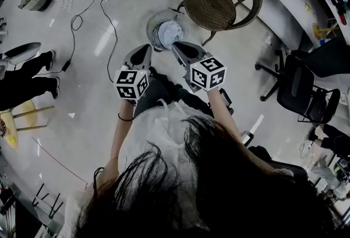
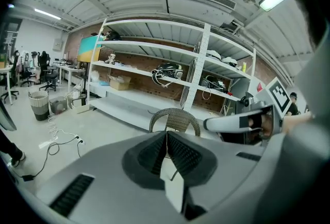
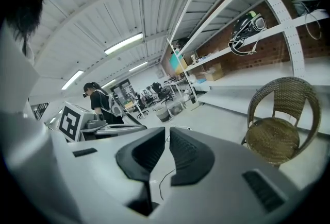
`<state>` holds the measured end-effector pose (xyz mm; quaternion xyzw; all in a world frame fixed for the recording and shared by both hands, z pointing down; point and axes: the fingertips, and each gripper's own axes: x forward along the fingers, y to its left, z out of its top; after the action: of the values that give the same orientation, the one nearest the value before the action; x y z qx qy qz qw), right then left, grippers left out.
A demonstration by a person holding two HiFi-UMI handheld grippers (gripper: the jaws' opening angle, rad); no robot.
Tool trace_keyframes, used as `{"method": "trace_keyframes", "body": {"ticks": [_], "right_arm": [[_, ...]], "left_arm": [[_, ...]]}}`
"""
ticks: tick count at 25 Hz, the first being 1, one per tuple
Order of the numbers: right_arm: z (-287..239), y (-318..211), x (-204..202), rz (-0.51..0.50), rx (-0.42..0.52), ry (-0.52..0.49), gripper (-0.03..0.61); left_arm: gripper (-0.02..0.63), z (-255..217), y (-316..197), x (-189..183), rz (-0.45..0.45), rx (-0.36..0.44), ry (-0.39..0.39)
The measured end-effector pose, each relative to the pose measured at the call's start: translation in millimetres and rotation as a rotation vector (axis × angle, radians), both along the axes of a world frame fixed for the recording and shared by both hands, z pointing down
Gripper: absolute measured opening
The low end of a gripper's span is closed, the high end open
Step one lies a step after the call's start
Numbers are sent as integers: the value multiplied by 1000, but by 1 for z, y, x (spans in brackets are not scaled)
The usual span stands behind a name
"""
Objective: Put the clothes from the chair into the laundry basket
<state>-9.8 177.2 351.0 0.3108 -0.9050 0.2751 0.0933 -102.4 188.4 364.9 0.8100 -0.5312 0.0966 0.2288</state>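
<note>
Clothes [image 1: 168, 32] just beyond right claw [image 1: 176, 45]

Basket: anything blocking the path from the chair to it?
Nothing visible. The basket stands right beside the chair, with nothing between them. Clothes already lie in it, and the chair seat looks bare.

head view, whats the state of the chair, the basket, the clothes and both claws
brown wicker chair: upright, seat bare
round grey laundry basket: upright, clothes inside
pale crumpled clothes: lying in the basket
left claw: shut, nothing between its jaws
right claw: shut, nothing between its jaws
</note>
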Motion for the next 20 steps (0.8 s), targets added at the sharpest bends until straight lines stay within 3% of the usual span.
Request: {"method": "trace_keyframes", "body": {"ticks": [20], "right_arm": [[-20, 63, 15, -64, 100, -5, 40]], "left_arm": [[20, -19, 62, 36, -8, 61, -21]]}}
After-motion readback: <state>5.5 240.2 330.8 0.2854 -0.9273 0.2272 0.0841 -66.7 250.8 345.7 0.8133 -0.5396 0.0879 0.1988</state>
